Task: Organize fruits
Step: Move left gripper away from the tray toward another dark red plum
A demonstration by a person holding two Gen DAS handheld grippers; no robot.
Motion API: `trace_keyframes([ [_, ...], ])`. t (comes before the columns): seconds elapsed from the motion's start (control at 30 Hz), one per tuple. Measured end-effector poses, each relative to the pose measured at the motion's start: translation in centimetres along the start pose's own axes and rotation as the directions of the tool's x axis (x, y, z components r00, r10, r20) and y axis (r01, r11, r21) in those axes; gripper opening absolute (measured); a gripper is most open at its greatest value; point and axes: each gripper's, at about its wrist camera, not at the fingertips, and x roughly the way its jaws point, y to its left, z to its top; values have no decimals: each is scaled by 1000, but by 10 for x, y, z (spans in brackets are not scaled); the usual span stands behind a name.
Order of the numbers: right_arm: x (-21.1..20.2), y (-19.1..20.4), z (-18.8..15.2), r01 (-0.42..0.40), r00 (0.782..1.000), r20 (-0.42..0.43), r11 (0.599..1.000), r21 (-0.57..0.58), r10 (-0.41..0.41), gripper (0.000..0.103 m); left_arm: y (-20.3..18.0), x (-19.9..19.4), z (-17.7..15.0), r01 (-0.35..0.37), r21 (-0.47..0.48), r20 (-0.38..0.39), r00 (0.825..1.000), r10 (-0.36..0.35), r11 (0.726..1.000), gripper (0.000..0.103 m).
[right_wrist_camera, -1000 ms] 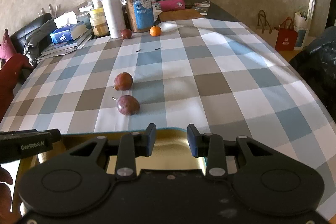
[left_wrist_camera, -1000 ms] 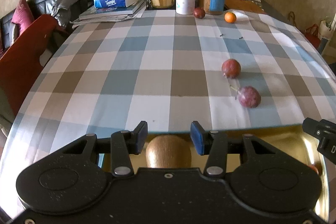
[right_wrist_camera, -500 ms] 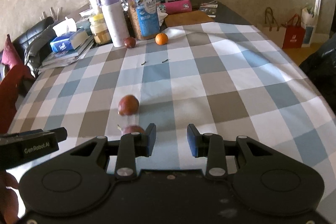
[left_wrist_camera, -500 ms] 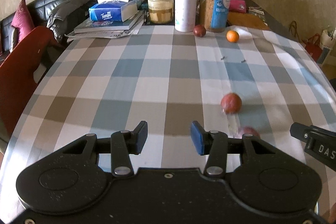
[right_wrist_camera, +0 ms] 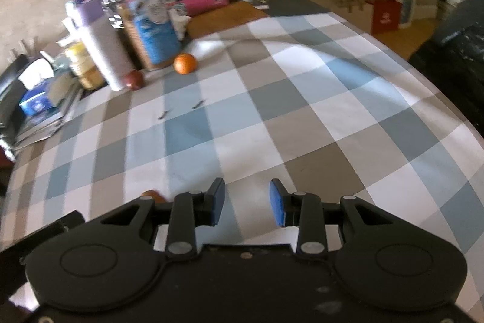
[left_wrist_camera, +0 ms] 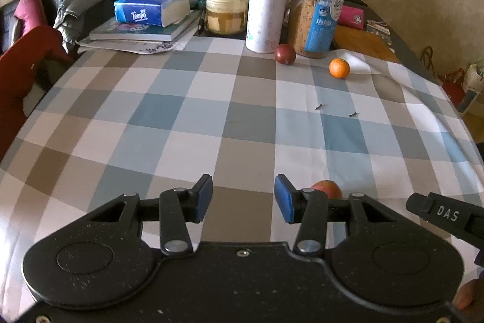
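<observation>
Reddish fruit half-hidden behind left gripper (jaws parted, empty); right likewise.

Daylit; right view motion-blurred, left sharp; fisheye-bent edges.

Left gripper jaws apart, empty, right gripper likewise, both angled downward
</observation>
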Motion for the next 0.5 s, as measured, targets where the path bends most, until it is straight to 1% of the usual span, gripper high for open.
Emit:
trace_keyframes([
  [0.1, 12, 0, 1, 23, 1000, -5, 1000, 12, -23, 36, -3, 11, 1, -2, 1, -8, 1000, 2, 1000, 54],
  [0.2, 20, -1, -1, 38, 999, -17, 999, 11, -37, 35, -5, 20, 0, 27, -5, -19, 999, -27, 1000, 54],
  [0.27, 23, -1, -2, 46, 999, -21, 999, -10, -46, 35, -10, 24, -1, 38, 13, -40, 999, -37, 999, 54],
  [0.33, 23, -3, -3, 60, 998, -17, 998, -2, -60, 35, -15, 23, -2, 53, 34, -32, 998, -52, 998, 54],
  [0.5, 21, -6, -5, 53, 999, -13, 999, 14, -52, 35, -27, 18, -6, 78, 92, 2, 997, -79, 993, 54],
])
